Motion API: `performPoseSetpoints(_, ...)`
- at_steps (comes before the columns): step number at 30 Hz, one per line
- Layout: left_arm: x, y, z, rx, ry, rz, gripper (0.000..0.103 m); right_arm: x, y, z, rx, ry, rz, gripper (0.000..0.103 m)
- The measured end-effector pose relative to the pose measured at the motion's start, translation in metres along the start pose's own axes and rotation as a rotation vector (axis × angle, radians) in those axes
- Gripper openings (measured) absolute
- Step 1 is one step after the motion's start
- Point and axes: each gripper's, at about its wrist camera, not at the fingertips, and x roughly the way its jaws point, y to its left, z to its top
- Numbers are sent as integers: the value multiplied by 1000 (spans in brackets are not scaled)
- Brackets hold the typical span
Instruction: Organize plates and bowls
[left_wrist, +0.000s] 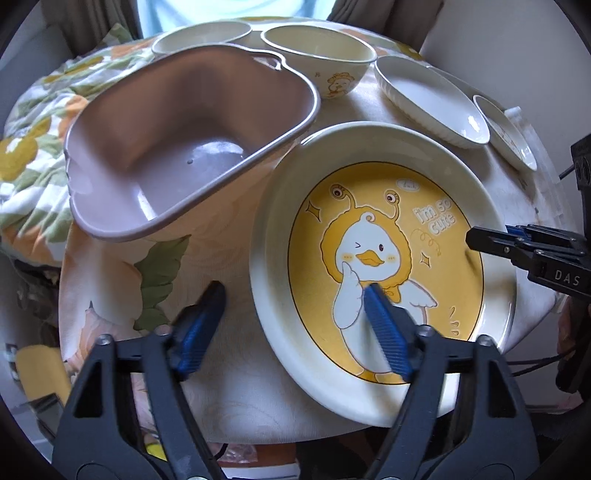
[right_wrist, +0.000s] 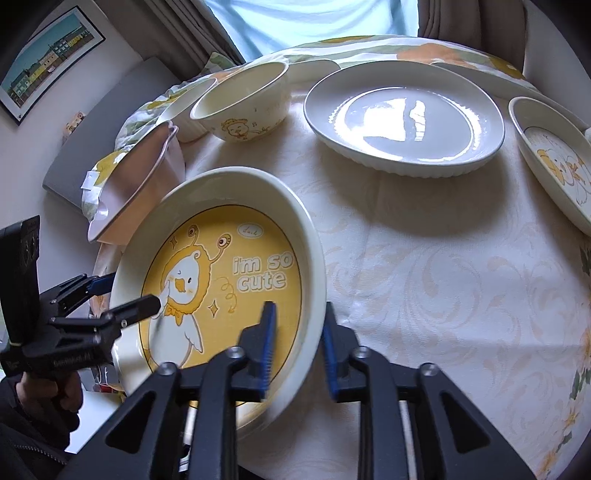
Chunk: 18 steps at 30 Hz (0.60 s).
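The duck plate reads "i'm so cute" beside a winking duck, with a small speech bubble whose writing is too small to read. The right tool straddles the plate's near right rim, jaws slightly apart, pads not visibly pressing. The left tool stands wide apart, one finger over the plate's picture, the other outside the rim above the desk. Its body shows the letters "DAS". Beyond lie a mauve tub, a duck-printed bowl and a white oval dish.
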Motion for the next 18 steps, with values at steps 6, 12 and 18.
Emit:
performPoseSetpoints(6,4,-5,-4,-6,7,13,77,-3,10,0,-39,-1,-15,48)
performPoseSetpoints(12,-19,-11,-7,-35,-10,111,77,-28,4,2,-61,-38,-6,48)
performPoseSetpoints(18,-92,-58,9,-68,-149,192,79,-99,-11,15,-98,-144,4,89)
